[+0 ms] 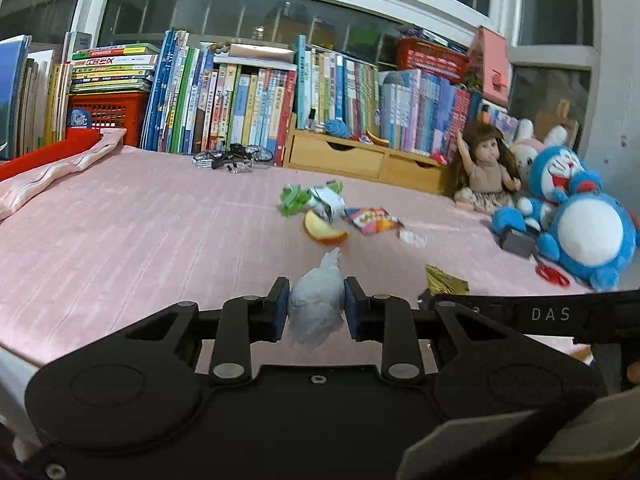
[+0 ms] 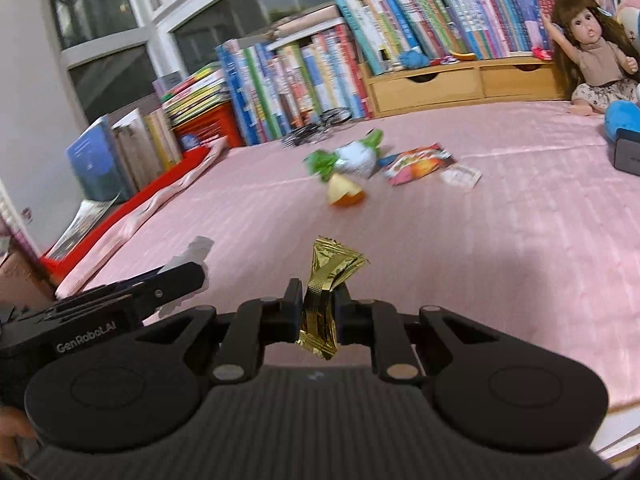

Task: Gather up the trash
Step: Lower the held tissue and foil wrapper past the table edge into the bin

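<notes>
While the left hand-held gripper (image 1: 316,306) pinches a crumpled tissue (image 1: 317,307) and the right hand-held gripper (image 2: 318,306) a gold wrapper (image 2: 325,300), the remaining trash (image 1: 338,216) lies ahead, centre frame, on the pink bed (image 1: 140,232).

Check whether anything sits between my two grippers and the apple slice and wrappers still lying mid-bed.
Nothing visible lies on the pink sheet between them. But both are full: the left gripper is shut on a crumpled tissue, the right gripper on a gold wrapper. The apple slice lies nearest.
</notes>
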`<action>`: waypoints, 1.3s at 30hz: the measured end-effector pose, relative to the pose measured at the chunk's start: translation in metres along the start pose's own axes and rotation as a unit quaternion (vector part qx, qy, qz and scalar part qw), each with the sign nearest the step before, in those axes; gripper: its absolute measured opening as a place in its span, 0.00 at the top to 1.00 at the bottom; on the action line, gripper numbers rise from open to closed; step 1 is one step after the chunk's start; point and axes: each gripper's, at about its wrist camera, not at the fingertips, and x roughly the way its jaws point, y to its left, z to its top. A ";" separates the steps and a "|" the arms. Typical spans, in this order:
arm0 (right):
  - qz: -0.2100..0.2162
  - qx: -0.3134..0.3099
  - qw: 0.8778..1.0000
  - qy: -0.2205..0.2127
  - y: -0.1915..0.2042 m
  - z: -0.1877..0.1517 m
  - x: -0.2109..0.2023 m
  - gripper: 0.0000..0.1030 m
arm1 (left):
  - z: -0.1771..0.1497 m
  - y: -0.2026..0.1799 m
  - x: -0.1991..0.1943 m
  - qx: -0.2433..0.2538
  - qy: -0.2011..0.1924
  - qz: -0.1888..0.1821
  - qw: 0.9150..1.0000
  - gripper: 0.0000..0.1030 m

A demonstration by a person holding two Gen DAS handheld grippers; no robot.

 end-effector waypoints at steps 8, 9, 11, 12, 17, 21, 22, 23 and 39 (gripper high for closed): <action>0.021 -0.014 1.000 0.017 0.021 -0.037 -0.019 0.81 | -0.026 0.005 -0.028 0.008 0.031 -0.005 0.999 0.74; 0.023 -0.014 0.999 0.020 0.022 -0.042 -0.022 0.81 | -0.029 0.006 -0.031 0.006 0.036 -0.005 0.999 0.74; 0.027 -0.014 0.999 0.027 0.025 -0.051 -0.027 0.81 | -0.036 0.008 -0.038 -0.001 0.045 -0.005 0.999 0.74; 0.028 -0.015 0.999 0.029 0.027 -0.055 -0.030 0.81 | -0.039 0.009 -0.041 -0.004 0.048 -0.004 0.999 0.74; 0.026 -0.028 0.999 0.037 0.035 -0.080 -0.044 0.81 | -0.059 0.006 -0.058 -0.001 0.065 -0.003 0.998 0.74; 0.027 -0.050 0.997 0.045 0.042 -0.096 -0.054 0.80 | -0.072 0.005 -0.065 0.000 0.088 -0.007 0.996 0.74; 0.026 -0.053 0.997 0.047 0.043 -0.099 -0.056 0.80 | -0.075 0.005 -0.066 0.000 0.094 -0.007 0.996 0.74; 0.027 -0.053 0.997 0.048 0.044 -0.102 -0.058 0.80 | -0.078 0.006 -0.067 0.001 0.099 -0.006 0.995 0.74; 0.004 -0.013 0.990 0.142 0.030 -0.155 -0.033 0.80 | -0.142 0.028 -0.034 -0.075 0.274 0.016 0.959 0.74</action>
